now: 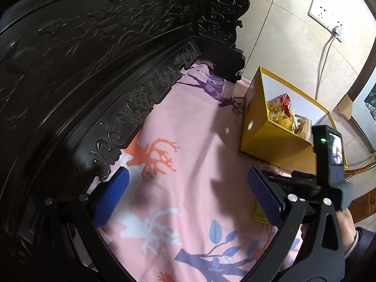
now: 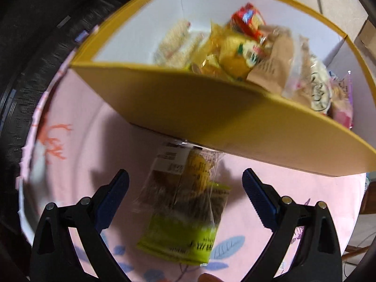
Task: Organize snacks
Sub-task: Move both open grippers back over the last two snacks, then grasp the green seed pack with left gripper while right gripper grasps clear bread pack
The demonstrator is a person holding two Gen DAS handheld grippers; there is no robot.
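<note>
A yellow cardboard box (image 2: 211,108) with a white inside stands on the pink sheet and holds several snack packets (image 2: 225,54). A green and clear snack packet (image 2: 183,206) lies on the sheet in front of the box, its far end against the box's front wall. My right gripper (image 2: 185,178) is open, its blue pads on either side of the packet without touching it. My left gripper (image 1: 188,183) is open over bare pink sheet, left of the box (image 1: 270,138), with nothing between its fingers.
A dark carved wooden backrest (image 1: 94,58) runs along the left and far side. The pink deer-print sheet (image 1: 188,141) covers the surface. The other gripper's camera unit (image 1: 329,150) and a hand sit at the right. A wall socket with a cable (image 1: 326,16) is behind the box.
</note>
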